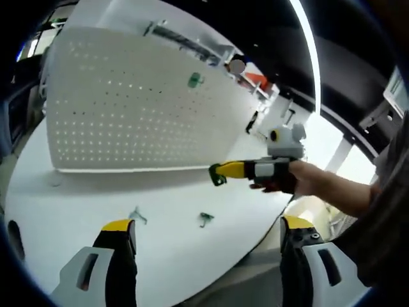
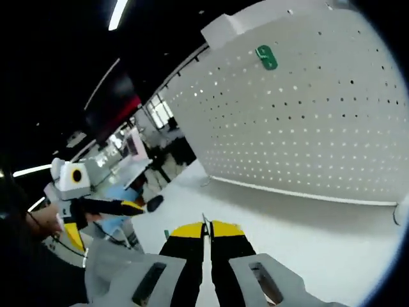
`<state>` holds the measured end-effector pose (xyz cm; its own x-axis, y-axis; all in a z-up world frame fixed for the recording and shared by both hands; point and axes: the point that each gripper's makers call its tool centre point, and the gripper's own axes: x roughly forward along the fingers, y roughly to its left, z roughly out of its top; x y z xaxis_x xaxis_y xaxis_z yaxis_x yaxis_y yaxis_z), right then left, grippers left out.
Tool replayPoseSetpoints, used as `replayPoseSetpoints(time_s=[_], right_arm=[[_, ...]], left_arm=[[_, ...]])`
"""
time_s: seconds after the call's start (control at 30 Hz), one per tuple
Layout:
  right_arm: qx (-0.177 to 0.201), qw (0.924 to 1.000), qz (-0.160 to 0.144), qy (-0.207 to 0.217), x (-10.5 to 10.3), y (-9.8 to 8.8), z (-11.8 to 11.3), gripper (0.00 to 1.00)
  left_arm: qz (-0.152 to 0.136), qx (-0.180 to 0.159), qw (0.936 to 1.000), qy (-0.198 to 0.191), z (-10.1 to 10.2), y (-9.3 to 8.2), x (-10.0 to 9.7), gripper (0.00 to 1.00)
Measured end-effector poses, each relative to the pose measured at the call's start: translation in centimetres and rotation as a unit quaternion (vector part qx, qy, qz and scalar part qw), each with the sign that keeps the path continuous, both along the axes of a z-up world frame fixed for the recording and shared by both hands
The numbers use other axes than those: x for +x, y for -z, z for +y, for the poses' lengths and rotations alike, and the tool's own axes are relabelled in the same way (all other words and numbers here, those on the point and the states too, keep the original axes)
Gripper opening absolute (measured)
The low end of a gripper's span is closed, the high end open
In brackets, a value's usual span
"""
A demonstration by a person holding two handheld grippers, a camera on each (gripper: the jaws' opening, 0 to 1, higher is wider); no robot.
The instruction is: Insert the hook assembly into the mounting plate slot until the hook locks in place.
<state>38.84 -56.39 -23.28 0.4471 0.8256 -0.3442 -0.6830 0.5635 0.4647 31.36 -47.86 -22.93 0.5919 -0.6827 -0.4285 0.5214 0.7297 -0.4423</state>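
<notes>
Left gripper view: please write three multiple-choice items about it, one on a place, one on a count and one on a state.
1. Where is the green plate?
A) on the upright pegboard
B) flat on the table
C) on the floor

2. How many small loose pieces lie on the table?
A) none
B) two
C) five

3. How do the fingers of the left gripper stand?
A) shut on a piece
B) shut on nothing
C) wide open

Answers:
1 A: the plate sits high on the face of the board.
2 B: a grey piece and a green piece lie there.
3 C: the table shows in the wide gap between the fingers.
</notes>
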Motion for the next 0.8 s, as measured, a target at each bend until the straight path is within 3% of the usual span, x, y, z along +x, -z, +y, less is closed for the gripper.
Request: replayPoseSetpoints(time_s=[0.1,0.27,0.43,0.53,0.67,0.8], right_arm=[[0.034,0.9993,0.015,0.001,-0.6,-1.1,0.4,0.00],[0.058,0.9977,0.030,-0.018,-1.8,-1.7,1.2,0.00],[0.067,0.9962,0.047,-0.030,-2.8,-0.6,1.9,0.00],[0.102,0.9910,0.078,-0.039,-3.7,-0.7,2.9,0.00],[0.112,0.9882,0.085,-0.060,-4.7,-0.8,3.8,0.00],[0.170,0.9760,0.112,-0.078,-5.5,-2.4,4.8,0.00]], left_arm=[[0.000,-0.001,1.0000,0.006,-0.3,0.0,0.3,0.95],[0.002,-0.007,0.9998,0.020,-0.9,-0.1,0.7,0.93],[0.013,-0.002,0.9995,0.027,-1.1,0.4,1.0,0.88],[0.017,-0.003,0.9990,0.041,-1.4,0.6,0.8,0.82],[0.023,-0.007,0.9986,0.048,-1.7,0.8,0.6,0.79],[0.037,-0.017,0.9974,0.060,-2.2,1.1,0.1,0.72]])
